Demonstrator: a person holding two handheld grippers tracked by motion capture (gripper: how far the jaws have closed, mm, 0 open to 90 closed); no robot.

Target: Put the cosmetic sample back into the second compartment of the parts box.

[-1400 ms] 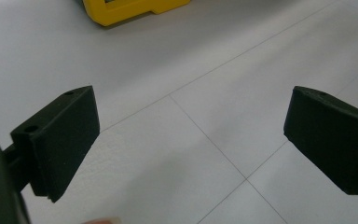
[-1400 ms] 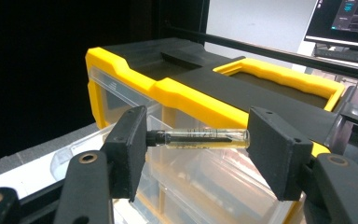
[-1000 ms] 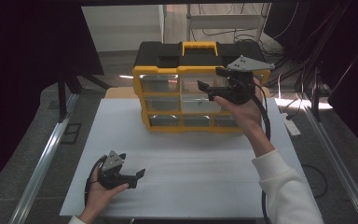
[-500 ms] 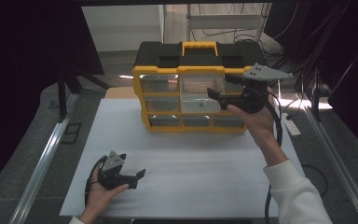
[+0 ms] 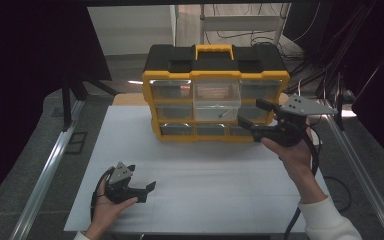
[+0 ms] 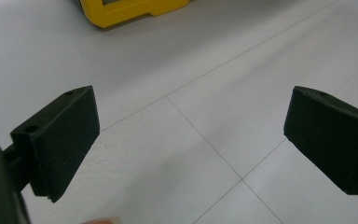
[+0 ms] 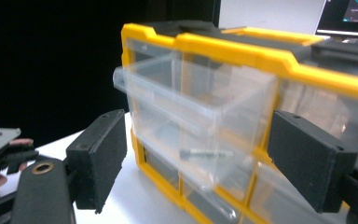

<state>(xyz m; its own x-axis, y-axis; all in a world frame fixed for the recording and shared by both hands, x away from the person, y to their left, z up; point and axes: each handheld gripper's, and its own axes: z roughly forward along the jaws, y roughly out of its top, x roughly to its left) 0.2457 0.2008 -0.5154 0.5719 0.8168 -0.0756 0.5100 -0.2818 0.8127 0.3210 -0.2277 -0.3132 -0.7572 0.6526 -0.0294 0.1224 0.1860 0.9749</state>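
right gripper (image 5: 253,117) raised at the 3 o'clock side of the yellow-and-black plastic drawer organizer (image 5: 215,92), jaws apart gripping nothing, clear pulled-out drawer (image 5: 217,100) holding a small dark bolt (image 7: 204,152), left gripper (image 5: 141,193) resting low at 7 o'clock, wide open and empty, other drawers' contents too blurry to tell

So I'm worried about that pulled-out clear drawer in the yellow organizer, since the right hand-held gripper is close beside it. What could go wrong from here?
1. The clear drawer sticks far out of the organizer; a nudge from the right hand-held gripper, whose jaws stand open and empty, might pull it free and drop it.
2. A small bolt lies loose inside; a tilt could likely spill it onto the table.
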